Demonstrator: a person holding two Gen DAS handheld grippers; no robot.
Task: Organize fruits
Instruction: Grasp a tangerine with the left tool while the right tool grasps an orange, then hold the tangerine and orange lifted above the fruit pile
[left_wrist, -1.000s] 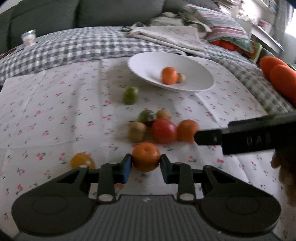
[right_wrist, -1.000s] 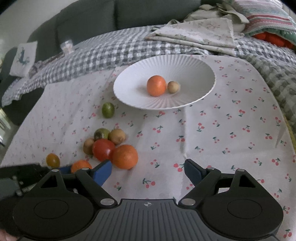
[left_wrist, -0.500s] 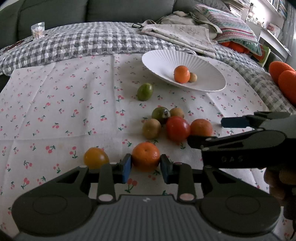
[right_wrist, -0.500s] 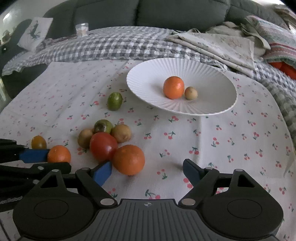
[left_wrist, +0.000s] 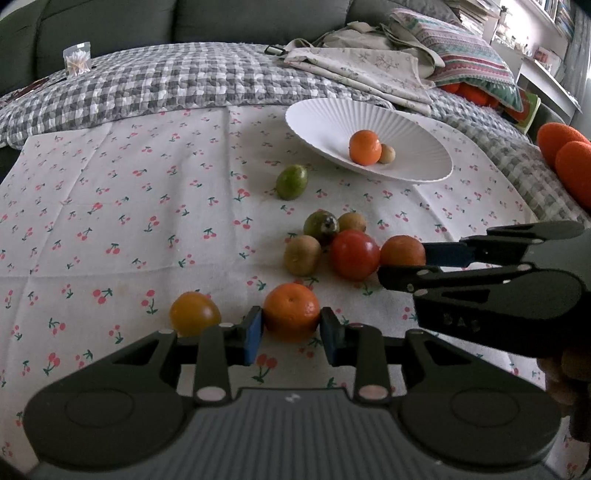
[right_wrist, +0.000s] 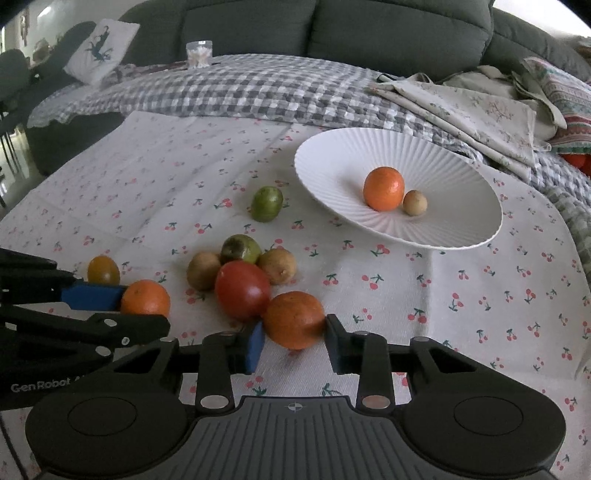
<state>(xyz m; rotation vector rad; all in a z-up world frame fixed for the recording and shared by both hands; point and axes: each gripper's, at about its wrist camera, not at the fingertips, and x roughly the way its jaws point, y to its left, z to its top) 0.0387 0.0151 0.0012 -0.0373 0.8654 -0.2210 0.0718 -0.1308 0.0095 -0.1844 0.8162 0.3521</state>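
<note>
On the cherry-print cloth (left_wrist: 110, 206), my left gripper (left_wrist: 291, 328) is shut on a small mandarin (left_wrist: 291, 308); its fingers also show at the left of the right wrist view. My right gripper (right_wrist: 293, 339) is closing its jaws on a larger orange (right_wrist: 294, 319), with both pads against its sides. Touching that orange is a red tomato (right_wrist: 242, 290), with two brown kiwis and a green-brown fruit (right_wrist: 240, 248) behind it. A lime (right_wrist: 266, 204) lies alone. A yellow tomato (left_wrist: 194, 314) sits left of the mandarin. The white ribbed plate (right_wrist: 332, 166) holds an orange (right_wrist: 383, 188) and a small brown fruit (right_wrist: 414, 202).
A grey checked blanket (left_wrist: 166, 81) covers the far side, with folded floral cloths (left_wrist: 362, 62) and a striped cushion (left_wrist: 469, 62) behind the plate. A small jar (left_wrist: 77, 61) stands at the far left. Orange rounded things (left_wrist: 569, 162) lie at the right edge.
The right gripper's wide jaws have closed in onto the larger orange after sliding up to it and rolling. The left gripper has kept still on the mandarin.
</note>
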